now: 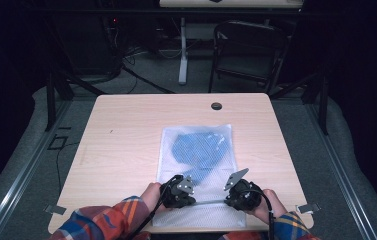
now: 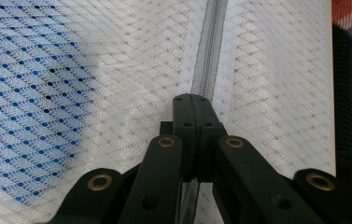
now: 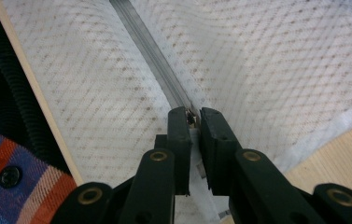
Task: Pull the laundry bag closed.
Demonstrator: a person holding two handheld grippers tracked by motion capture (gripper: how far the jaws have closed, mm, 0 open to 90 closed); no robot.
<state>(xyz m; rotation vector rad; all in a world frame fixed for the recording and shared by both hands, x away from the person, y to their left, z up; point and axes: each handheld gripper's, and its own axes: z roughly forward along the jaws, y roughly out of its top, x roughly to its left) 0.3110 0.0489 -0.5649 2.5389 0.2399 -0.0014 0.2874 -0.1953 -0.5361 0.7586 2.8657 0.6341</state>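
Note:
A white mesh bag (image 1: 196, 150) lies flat on the wooden table (image 1: 126, 135), with a blue cloth (image 1: 200, 149) showing through it. A grey zipper (image 1: 211, 202) runs across the bag's near end. My left gripper (image 1: 185, 197) is shut on the zipper band (image 2: 206, 60) at the bag's near left. My right gripper (image 1: 232, 197) is at the near right, its jaws pinched on a small metal zipper pull (image 3: 192, 119) at the end of the zipper track (image 3: 150, 51). In both gripper views the mesh (image 3: 267, 60) bulges slightly around the jaws.
A round cable hole (image 1: 216, 106) sits in the table's far edge. A dark chair (image 1: 248, 50) and a white desk leg (image 1: 182, 50) stand beyond the table. Plaid sleeves (image 1: 101, 222) come in from the bottom. Bare wood lies left of the bag.

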